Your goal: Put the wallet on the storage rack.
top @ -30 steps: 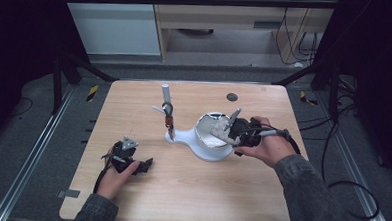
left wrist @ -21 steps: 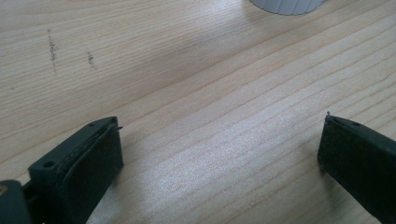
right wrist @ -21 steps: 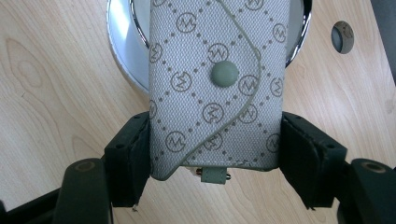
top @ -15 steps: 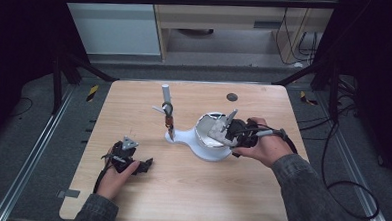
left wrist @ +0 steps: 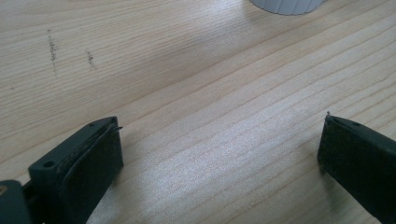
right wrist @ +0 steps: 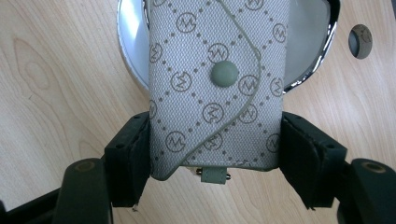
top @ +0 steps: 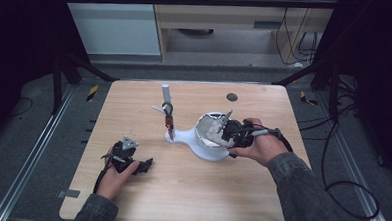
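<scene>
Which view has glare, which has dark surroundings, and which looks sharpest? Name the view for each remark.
Left gripper view: a pale sheen on the table between the open left claw. High view: dark edges and a small, soft scene. Right gripper view: crisp weave on the grey pouch in the right claw.

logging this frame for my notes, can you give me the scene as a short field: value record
held item: grey patterned pouch with a snap button
right gripper: fingers shut on the pouch's sides, over the bowl
bowl: shiny bowl on a white base
left gripper: fingers open, nothing between them, low over the table
stand: upright rod with a clip beside the base
other: dark round hole in the tabletop
</scene>
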The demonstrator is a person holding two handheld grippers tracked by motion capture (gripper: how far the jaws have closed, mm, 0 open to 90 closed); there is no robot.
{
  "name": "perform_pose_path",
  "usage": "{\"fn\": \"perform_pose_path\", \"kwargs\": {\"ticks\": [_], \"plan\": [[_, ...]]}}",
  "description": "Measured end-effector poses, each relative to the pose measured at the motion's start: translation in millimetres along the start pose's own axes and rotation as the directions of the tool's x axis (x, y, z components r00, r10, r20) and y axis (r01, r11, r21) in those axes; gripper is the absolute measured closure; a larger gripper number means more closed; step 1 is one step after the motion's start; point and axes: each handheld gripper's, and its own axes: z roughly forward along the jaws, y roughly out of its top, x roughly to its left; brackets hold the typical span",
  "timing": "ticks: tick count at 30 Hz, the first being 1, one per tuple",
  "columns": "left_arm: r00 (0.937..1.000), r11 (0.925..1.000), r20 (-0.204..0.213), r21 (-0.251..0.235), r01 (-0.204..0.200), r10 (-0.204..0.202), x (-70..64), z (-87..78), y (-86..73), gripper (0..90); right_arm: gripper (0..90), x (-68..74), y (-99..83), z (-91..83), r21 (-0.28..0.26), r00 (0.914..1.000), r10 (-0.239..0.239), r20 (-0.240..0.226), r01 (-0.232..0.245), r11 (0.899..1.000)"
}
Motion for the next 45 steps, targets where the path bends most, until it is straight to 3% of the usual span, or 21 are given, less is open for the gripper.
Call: {"fn": "perform_pose_path", "kwargs": {"ticks": [23,45], "plan": [[1.0,1.0,0.003,-0.001,-0.002,0.002,-0.1,0.2,0.1,0.0,30.5,-10.5,6.7,17.2,0.037,0.9993,0.034,-0.014,-0.033,0.999],[1.0,1.0,0.003,-0.001,-0.004,0.004,0.1,0.2,0.2,0.0,30.0,-8.6,11.0,24.8,0.055,0.9999,0.005,0.014,-0.006,0.998]]}}
